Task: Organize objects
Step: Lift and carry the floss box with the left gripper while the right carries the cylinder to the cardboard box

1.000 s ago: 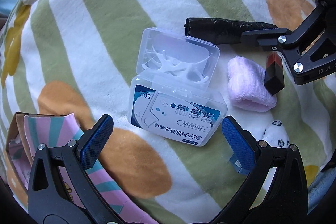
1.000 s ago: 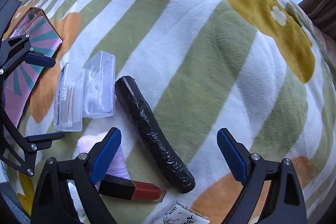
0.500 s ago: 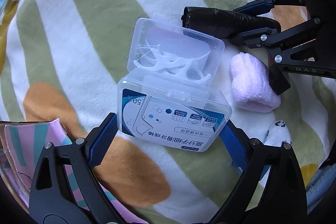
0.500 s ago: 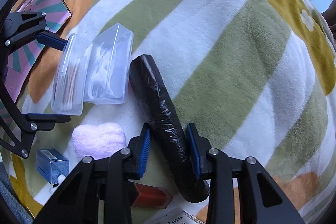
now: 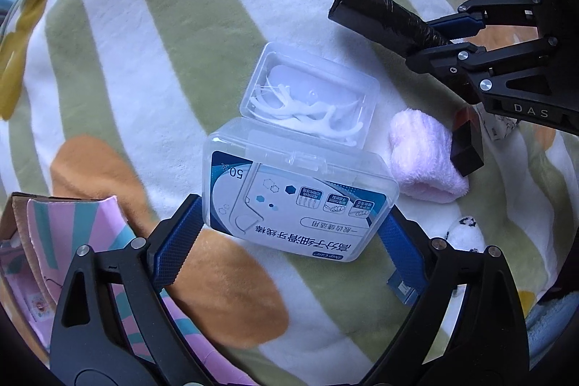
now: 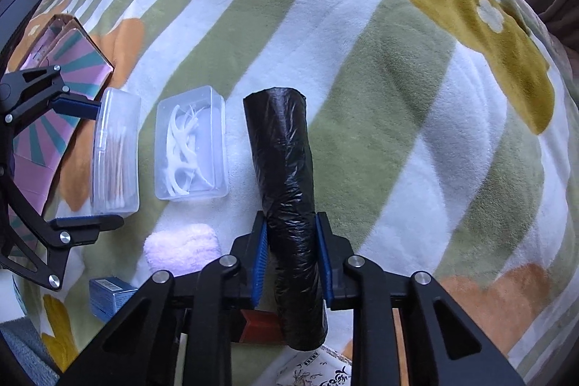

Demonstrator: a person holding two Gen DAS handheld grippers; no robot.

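My left gripper (image 5: 289, 245) is shut on a clear labelled plastic box (image 5: 300, 201) and holds it off the blanket; in the right wrist view the box (image 6: 115, 154) shows cotton swabs inside. A second clear box of white floss picks (image 5: 315, 107) lies open-topped on the blanket behind it, also seen in the right wrist view (image 6: 191, 143). My right gripper (image 6: 291, 259) is shut on a black plastic-wrapped roll (image 6: 286, 183) and holds it lifted; the roll shows in the left wrist view (image 5: 383, 17).
A pink fluffy cloth (image 5: 423, 161), a red-and-black lipstick (image 5: 466, 143), a small blue box (image 6: 108, 295) and a printed sachet (image 6: 318, 368) lie on the striped blanket (image 6: 398, 60). A cardboard box with pink striped lining (image 5: 43, 241) sits at the left.
My left gripper closed on the labelled box and lifted it away from the floss box. My right gripper closed on the black roll and raised it off the blanket.
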